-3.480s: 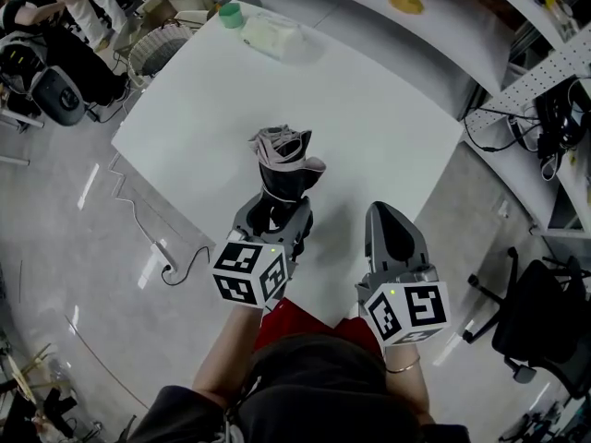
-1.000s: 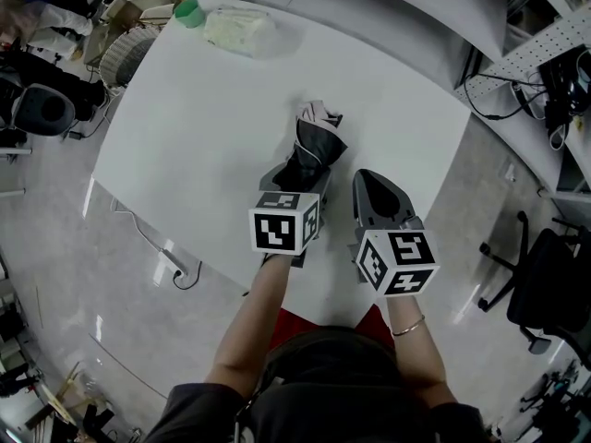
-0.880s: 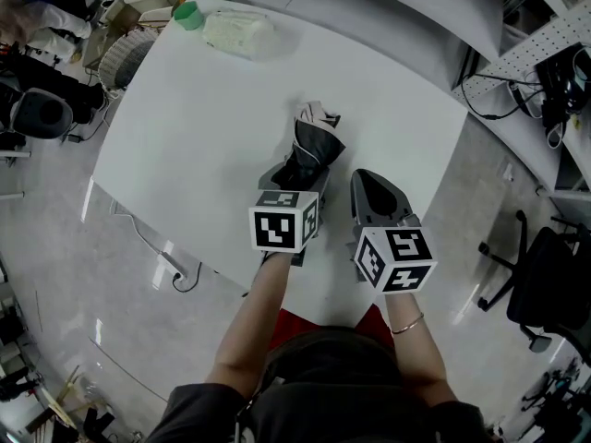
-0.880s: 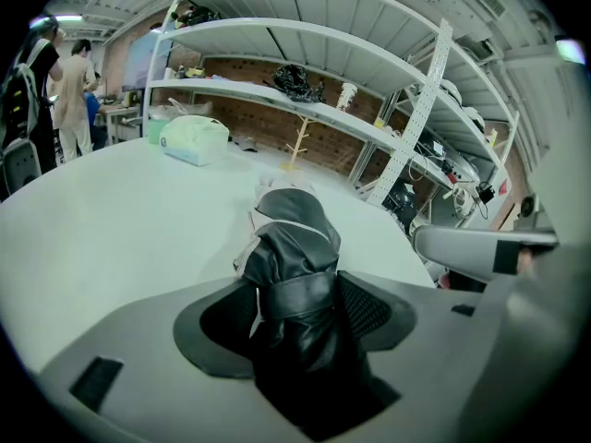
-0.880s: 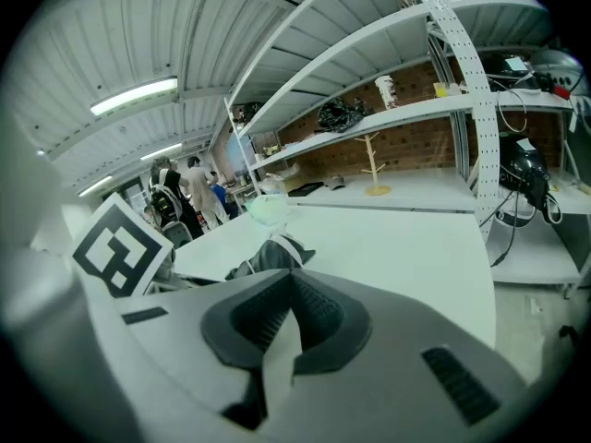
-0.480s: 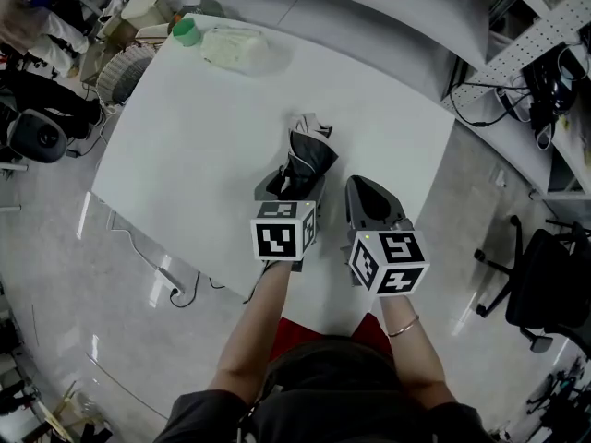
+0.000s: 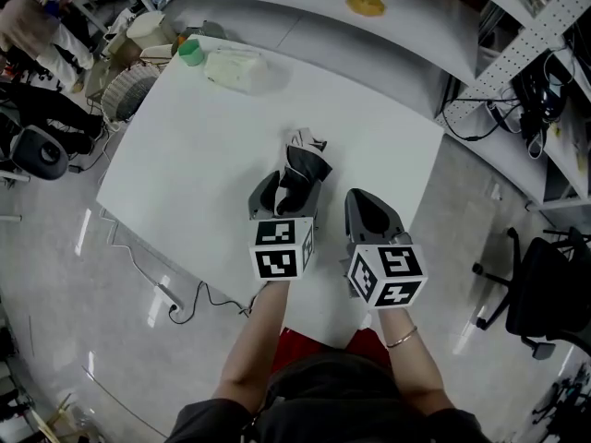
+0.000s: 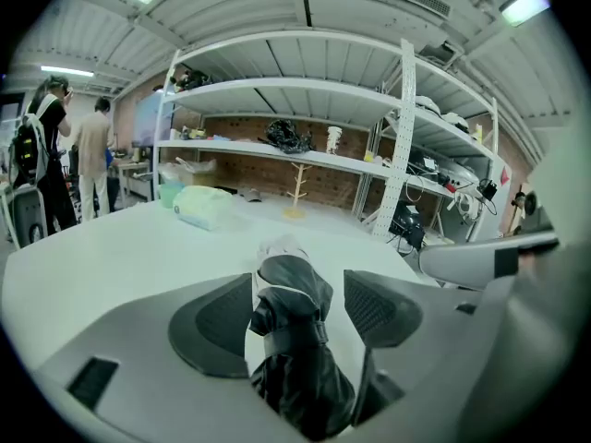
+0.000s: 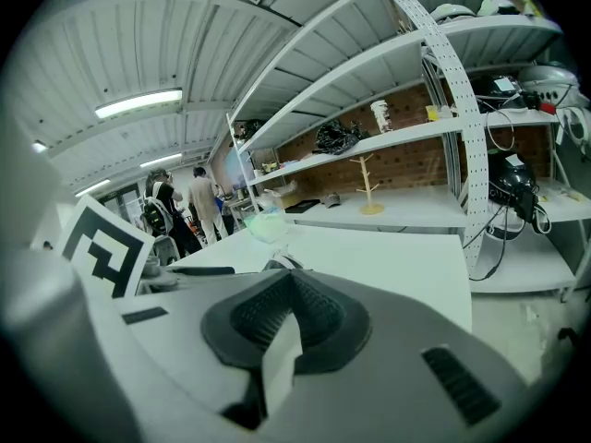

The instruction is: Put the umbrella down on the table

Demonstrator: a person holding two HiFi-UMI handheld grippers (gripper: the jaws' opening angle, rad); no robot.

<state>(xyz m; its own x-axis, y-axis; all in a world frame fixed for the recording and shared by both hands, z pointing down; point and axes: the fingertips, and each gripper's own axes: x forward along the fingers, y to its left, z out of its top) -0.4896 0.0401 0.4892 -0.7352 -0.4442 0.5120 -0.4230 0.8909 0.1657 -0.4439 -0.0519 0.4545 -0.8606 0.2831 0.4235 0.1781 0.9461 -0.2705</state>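
White table (image 7: 185, 146) across the middle of the head view, mostly bare. Lying on it just above frame centre, folded black umbrella (image 7: 300, 166), pale tip toward the top of the frame, near end between the jaws of the left gripper (image 7: 286, 190). Reads as set down already: jaws opening, pads not pressing the fabric in the left gripper view. Leaves, by the look of it, only drawing the left gripper back clear of the umbrella. Right gripper (image 7: 367, 209) just right of it, jaws pressed together on nothing, taking no part. Toward the table's upper-left corner, well apart from the umbrella, pale green bundle (image 7: 235, 67) and green cup (image 7: 190, 53). Beyond, curved white counter (image 7: 305, 7) with yellow stand (image 7: 367, 3); shelving (image 7: 545, 35) with cables at right; black chair (image 7: 545, 293) lower right; people (image 7: 37, 35) at upper left; glossy grey floor (image 7: 92, 340) with a cable (image 7: 185, 298) trailing below the table's lower-left edge.
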